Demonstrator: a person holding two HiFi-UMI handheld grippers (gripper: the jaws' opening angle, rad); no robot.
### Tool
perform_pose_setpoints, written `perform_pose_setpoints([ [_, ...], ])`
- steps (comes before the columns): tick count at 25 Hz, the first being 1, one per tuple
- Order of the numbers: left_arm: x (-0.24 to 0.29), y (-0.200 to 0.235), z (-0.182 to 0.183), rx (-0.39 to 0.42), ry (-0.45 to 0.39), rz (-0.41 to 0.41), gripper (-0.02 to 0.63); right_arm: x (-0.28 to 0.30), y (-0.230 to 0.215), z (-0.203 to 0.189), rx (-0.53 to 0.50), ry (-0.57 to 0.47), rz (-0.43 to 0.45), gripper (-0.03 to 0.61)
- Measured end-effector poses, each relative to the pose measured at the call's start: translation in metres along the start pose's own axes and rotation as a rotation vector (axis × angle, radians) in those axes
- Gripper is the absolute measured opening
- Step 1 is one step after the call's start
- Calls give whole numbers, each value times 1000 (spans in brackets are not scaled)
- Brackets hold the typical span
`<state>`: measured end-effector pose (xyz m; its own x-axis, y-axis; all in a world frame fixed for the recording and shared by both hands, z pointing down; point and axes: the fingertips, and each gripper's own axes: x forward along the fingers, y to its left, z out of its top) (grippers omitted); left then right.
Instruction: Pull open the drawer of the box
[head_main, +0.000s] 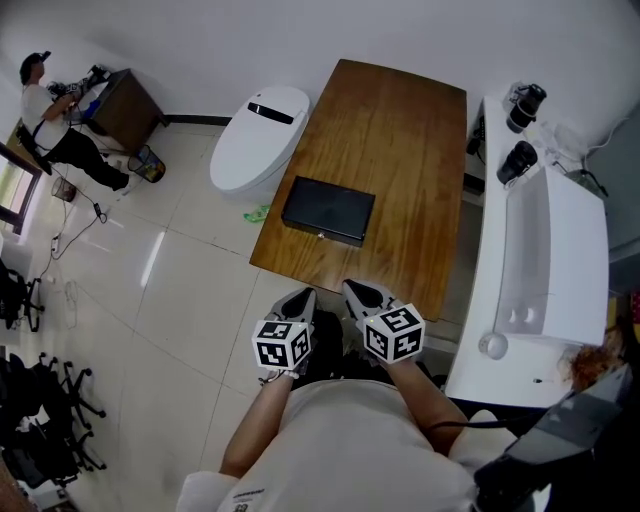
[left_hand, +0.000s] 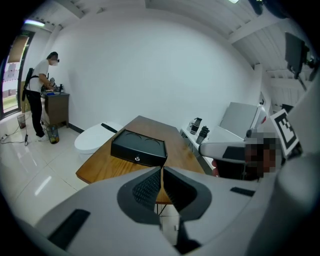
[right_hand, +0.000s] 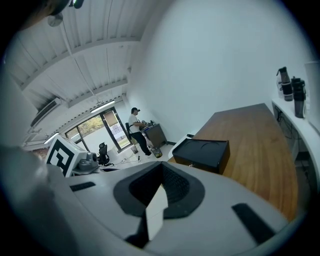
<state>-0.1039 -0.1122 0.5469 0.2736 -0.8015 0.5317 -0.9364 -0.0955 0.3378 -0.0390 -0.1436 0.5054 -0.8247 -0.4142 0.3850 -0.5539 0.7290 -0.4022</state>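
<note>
Head view first: where is the box (head_main: 328, 211)?
It sits on the wooden table (head_main: 400, 120), towards the near edge, with its drawer (head_main: 322, 234) closed and the knob facing the person.
And the tools?
The left gripper (head_main: 300, 302) and right gripper (head_main: 362, 294) hover side by side at that edge. Both are clenched on nothing, apart from the box.

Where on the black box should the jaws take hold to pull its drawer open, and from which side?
Probably the small knob at the middle of the front face of the black box. Come from the near edge of the table: that face looks toward that edge, the knob sticks out, and the rest looks flat.
</note>
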Motion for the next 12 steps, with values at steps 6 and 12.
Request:
perform_pose_setpoints([
  [6, 36, 27, -2, 32, 57, 21, 5, 15, -18, 4, 26, 12, -31, -12],
  [12, 81, 47, -2, 136, 127, 28, 5, 29, -47, -6, 69, 50, -77, -12],
])
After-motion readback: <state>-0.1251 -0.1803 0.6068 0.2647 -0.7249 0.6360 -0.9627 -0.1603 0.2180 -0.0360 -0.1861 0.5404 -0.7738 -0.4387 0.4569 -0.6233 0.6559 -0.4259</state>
